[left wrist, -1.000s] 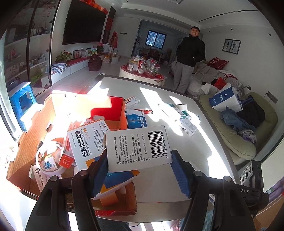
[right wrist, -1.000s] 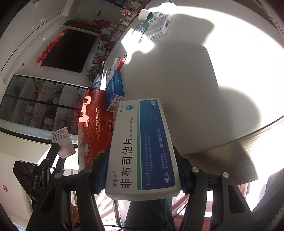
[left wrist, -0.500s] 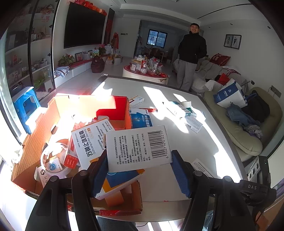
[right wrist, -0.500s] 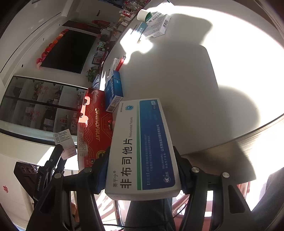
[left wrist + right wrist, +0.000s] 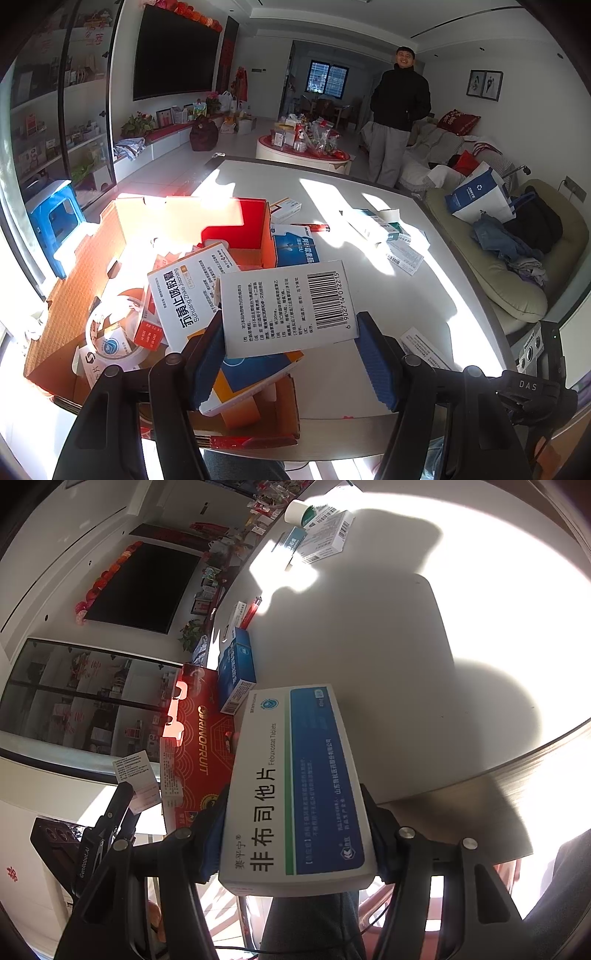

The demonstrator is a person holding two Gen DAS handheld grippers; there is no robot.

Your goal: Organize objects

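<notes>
Behind barcode box (image 5: 288, 306), cardboard box (image 5: 122, 229) contents half-hidden — labels glare-washed.

We read "Febuxostat Tablets" on the blue-white box (image 5: 295, 790); "RINOFRUIT" on the red carton (image 5: 207, 746); barcode no. 6902714012215 on the white box (image 5: 288, 306); "DAS" on a black housing (image 5: 528, 386).

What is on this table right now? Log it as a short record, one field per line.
left gripper: shut on a white barcode box, held above the carton
right gripper: shut on a blue and white tablet box, held over the table edge
carton: red outside, open, holding several medicine boxes and a tape roll
table: white, with loose boxes scattered at the far side
bystander: standing beyond the table, dark jacket
</notes>
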